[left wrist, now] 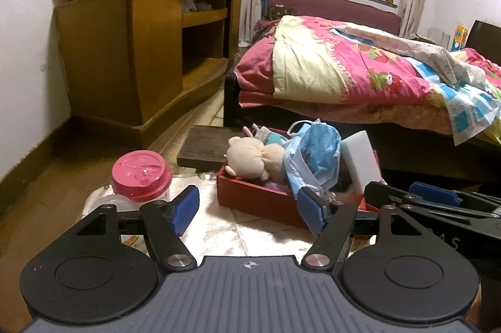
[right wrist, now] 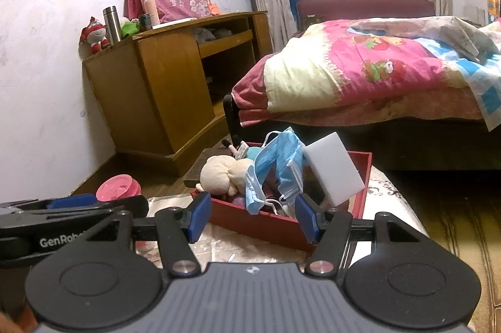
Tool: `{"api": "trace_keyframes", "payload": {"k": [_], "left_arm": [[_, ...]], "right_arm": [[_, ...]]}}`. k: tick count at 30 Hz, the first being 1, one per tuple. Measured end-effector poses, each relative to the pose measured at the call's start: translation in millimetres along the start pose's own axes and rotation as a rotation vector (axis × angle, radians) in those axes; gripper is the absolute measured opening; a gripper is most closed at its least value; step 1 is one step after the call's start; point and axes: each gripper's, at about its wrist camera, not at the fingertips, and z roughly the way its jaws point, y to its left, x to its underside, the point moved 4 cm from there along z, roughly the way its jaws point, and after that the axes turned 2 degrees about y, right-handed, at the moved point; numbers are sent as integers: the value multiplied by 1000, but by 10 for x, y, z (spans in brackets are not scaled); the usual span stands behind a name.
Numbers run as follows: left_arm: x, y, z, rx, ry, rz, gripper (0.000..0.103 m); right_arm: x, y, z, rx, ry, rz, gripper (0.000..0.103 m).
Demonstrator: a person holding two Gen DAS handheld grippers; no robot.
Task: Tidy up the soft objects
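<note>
Hovering over the shallow red rectangular tray [right wrist: 360, 192], both grippers empty, fingers spread wide apart.

Looks like the sorting is mostly done or paused: a beige plush toy [right wrist: 224, 173], a bunch of crumpled blue face masks [right wrist: 278, 164] and a white foam sponge block [right wrist: 333, 173] all sit piled in the tray on the pale patterned cloth [right wrist: 231, 248]. Right gripper [right wrist: 252, 222] and left gripper [left wrist: 249, 212] hang just short of its near wall. My guess at the next move: close in on the masks, which look floppy, so pinch low on the bunch.
</note>
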Motion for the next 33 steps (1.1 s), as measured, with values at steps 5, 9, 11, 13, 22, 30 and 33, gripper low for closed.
{"api": "trace_keyframes", "payload": {"k": [5,9,11,13,22,30,33], "left_arm": [[8,2,0,-15,-5,8,70],[13,5,-2,-22,-7,12,71],[12,5,0,-28,-10,16,71],[11,5,-2,-34,-14,21,72],[19,24,7,-42,-15,20,72],[21,38,27,-49,-13,23,73],[21,42,30,-52,-12,23,73]], "right_arm": [[17,4,22,1,6,-7,35],[17,-3,17,1,1,-7,35],[12,-3,10,1,-3,-9,36],[12,5,9,2,-5,-10,36],[15,5,5,4,-9,-7,36],[16,2,1,3,-6,-8,36],[18,2,0,2,-7,-7,36]]}}
